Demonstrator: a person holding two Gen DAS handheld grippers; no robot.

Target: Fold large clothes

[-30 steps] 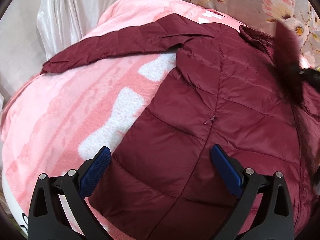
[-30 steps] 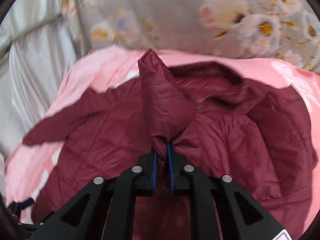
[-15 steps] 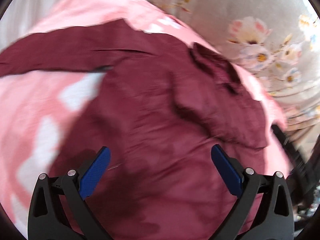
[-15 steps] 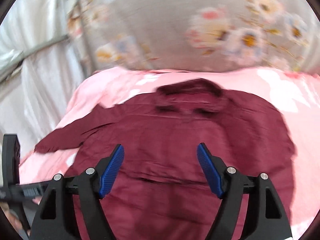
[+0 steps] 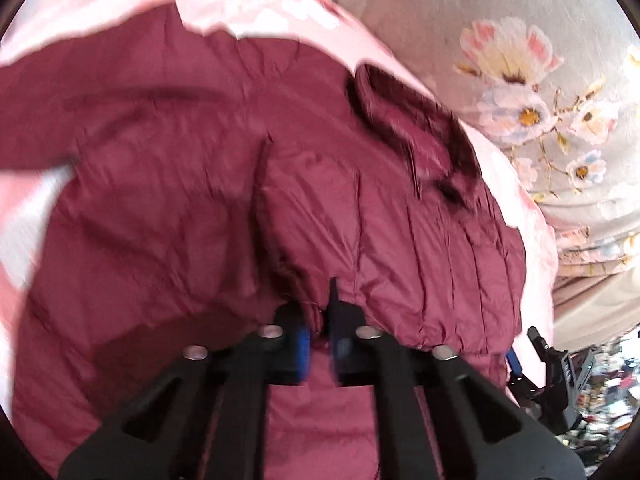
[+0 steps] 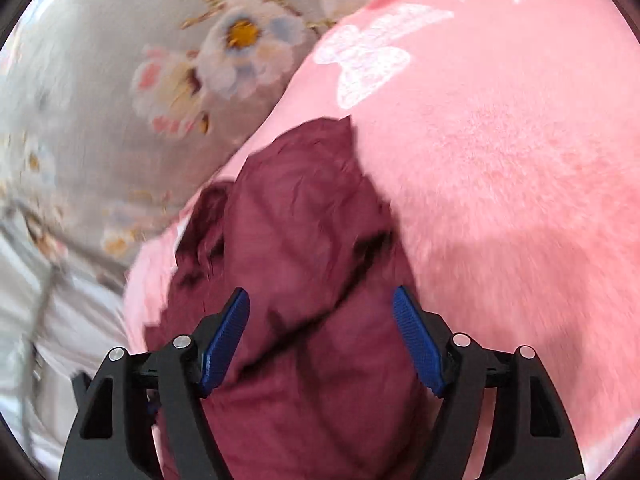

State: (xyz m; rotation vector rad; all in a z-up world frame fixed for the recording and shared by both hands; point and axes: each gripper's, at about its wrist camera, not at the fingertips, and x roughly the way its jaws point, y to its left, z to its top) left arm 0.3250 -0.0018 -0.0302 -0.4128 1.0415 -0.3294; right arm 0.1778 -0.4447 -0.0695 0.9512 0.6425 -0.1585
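Left wrist view: 1 maroon quilted jacket (image 5: 168, 200) lies spread on the pink blanket (image 5: 248, 4), its dark collar (image 5: 416, 120) toward the blanket's far edge by the flowered grey cloth (image 5: 540, 92). The left gripper (image 5: 318, 346) has just closed; its jaws are together, clamped on a pinch of jacket fabric near the middle of the body. The fabric puckers up around the pinch, so I judge it light, soft and puffy, with a slick shell that could slide out of a shallow bite. At the right edge 1 other black tool with a blue pad shows, probably the right gripper (image 5: 554, 364).

Right wrist view: the right gripper (image 6: 320, 340) stands apart, its 2 blue pads (image 6: 226, 336) clear of the cloth, with nothing pinched between them. Its jaws have just eased slightly inward. Below them lies a folded part of the jacket, near the blanket's edge beside the flowered cloth. A seam or hem would likely give the firmest hold. Count: 1 jacket, 1 blanket, 2 grippers.
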